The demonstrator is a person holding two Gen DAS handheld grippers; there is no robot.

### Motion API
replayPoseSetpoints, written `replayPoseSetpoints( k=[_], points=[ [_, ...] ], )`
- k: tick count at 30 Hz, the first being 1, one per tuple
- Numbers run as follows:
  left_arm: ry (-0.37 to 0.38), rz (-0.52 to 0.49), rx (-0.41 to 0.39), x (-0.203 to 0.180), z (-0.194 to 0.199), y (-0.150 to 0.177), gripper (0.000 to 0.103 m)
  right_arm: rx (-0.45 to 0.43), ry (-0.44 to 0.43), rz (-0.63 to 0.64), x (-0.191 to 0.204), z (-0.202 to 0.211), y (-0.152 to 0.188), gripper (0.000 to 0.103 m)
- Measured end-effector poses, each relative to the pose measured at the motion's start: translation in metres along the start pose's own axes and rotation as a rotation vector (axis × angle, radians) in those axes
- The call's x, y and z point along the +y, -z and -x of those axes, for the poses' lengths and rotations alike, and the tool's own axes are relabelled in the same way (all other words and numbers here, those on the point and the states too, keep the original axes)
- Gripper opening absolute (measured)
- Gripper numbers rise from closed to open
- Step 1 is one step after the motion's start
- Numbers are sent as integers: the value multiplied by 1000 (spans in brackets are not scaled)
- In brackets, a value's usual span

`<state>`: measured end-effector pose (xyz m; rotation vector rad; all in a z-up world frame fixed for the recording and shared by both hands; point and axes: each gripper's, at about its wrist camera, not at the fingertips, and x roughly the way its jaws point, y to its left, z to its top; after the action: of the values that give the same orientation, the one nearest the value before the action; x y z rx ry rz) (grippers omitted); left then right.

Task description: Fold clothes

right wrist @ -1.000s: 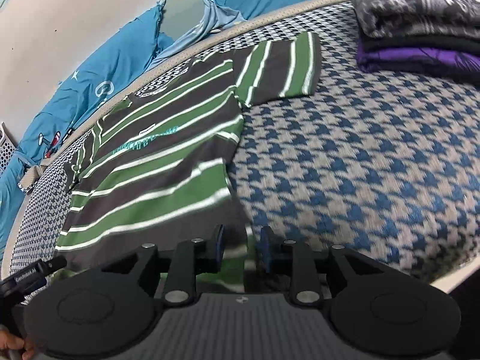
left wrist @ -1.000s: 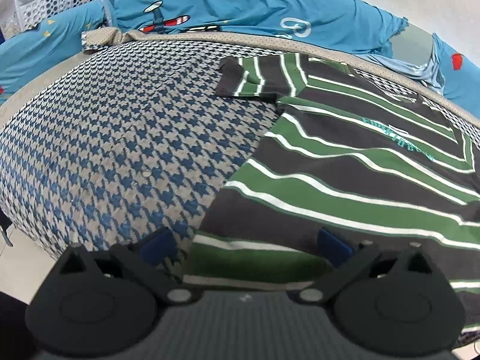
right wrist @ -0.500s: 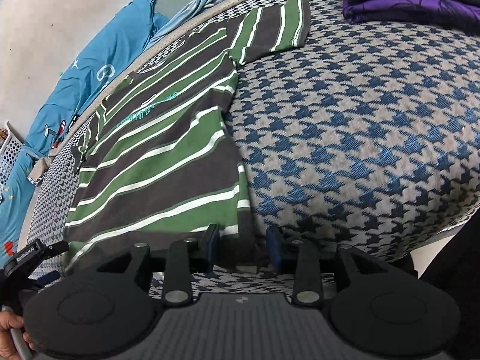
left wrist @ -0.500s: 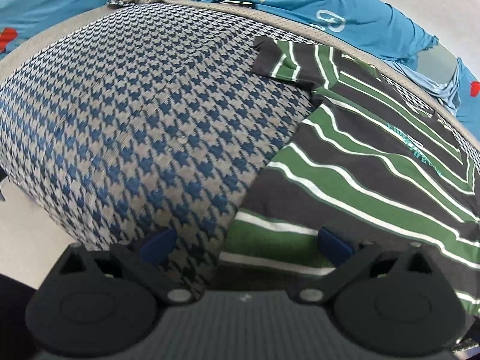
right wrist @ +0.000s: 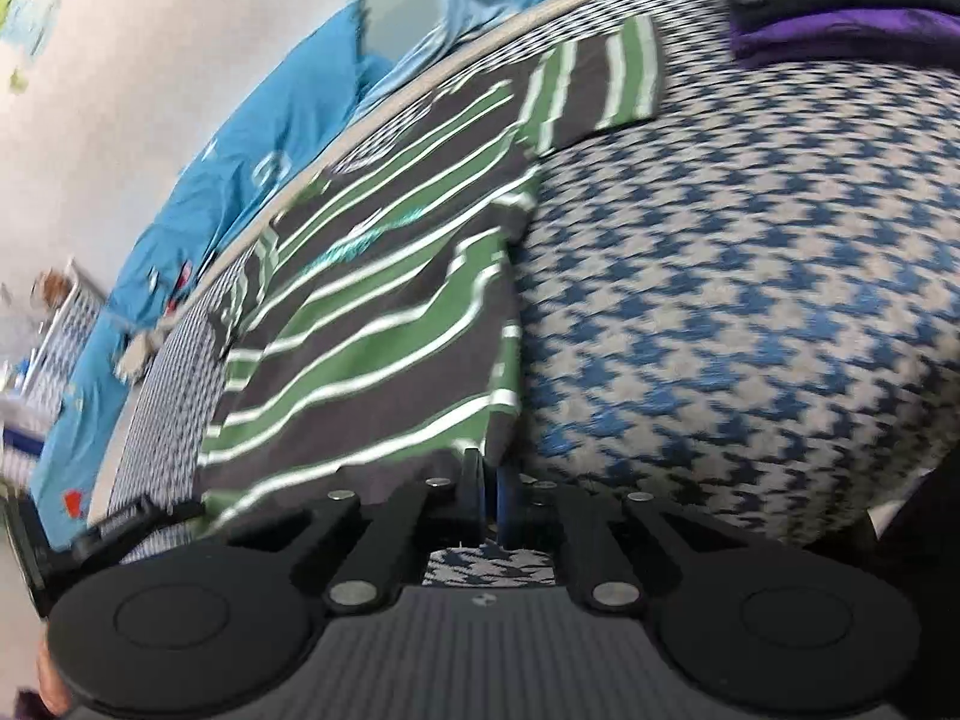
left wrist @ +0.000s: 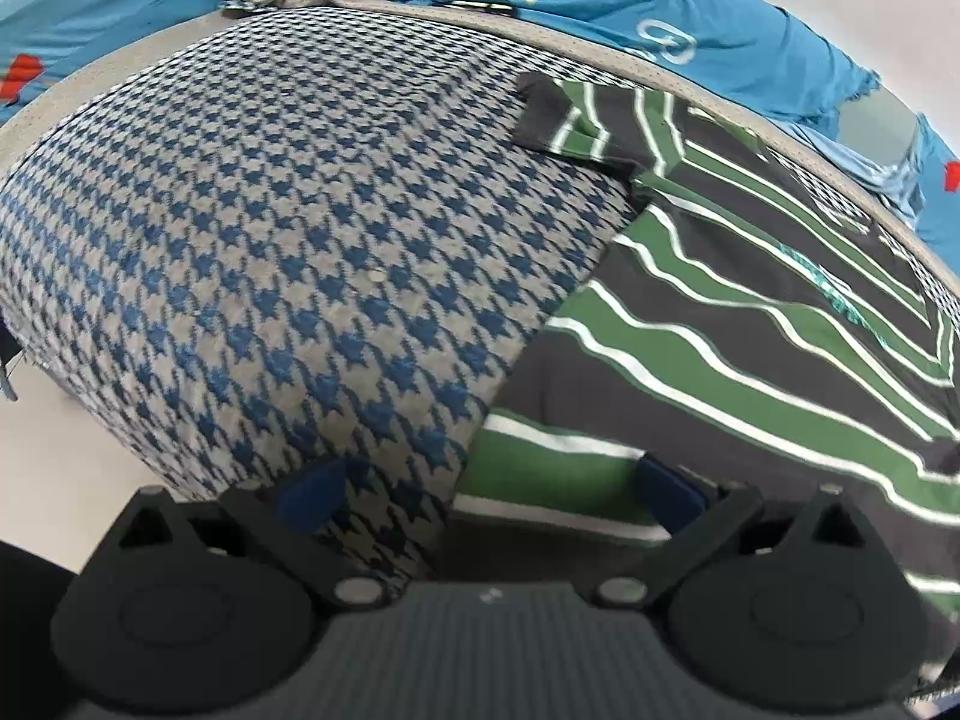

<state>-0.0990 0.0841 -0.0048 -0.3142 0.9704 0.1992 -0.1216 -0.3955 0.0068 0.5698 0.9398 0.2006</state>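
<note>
A shirt with green, dark grey and white stripes lies flat on the houndstooth bed cover, collar away from me. My left gripper is open low over the hem's left corner; the shirt's edge runs between its blue pads, which do not press it. In the right wrist view, my right gripper is shut on the shirt at the hem's right corner, and the cloth is bunched and rumpled just above the jaws. The left gripper's black body shows at that view's lower left.
Blue printed bedding runs along the far side of the bed by the wall. A stack of folded dark and purple clothes sits at the far right. The bed's near edge drops to pale floor at the left.
My right gripper's jaws have shut on the shirt's hem corner, and the cloth there has rumpled. My left gripper has shifted so the hem's left corner lies between its open jaws.
</note>
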Motion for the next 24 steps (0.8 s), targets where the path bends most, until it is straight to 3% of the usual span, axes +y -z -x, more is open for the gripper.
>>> replayPoseSetpoints(
  k=[3, 8, 15, 19, 24],
  points=[
    [-19, 28, -3, 5, 1, -1, 103, -10, 38, -22, -6, 10, 2, 5],
    [-43, 38, -8, 8, 3, -1, 103, -6, 150, 65, 2, 9, 9, 5],
    [-58, 36, -10, 9, 5, -2, 103, -69, 283, 129, 12, 9, 12, 5],
    [-59, 30, -12, 9, 7, -1, 103, -128, 284, 140, 17, 17, 11, 8],
    [-41, 5, -17, 1, 10, 2, 103, -105, 152, 248, 39, 12, 20, 8]
  ],
)
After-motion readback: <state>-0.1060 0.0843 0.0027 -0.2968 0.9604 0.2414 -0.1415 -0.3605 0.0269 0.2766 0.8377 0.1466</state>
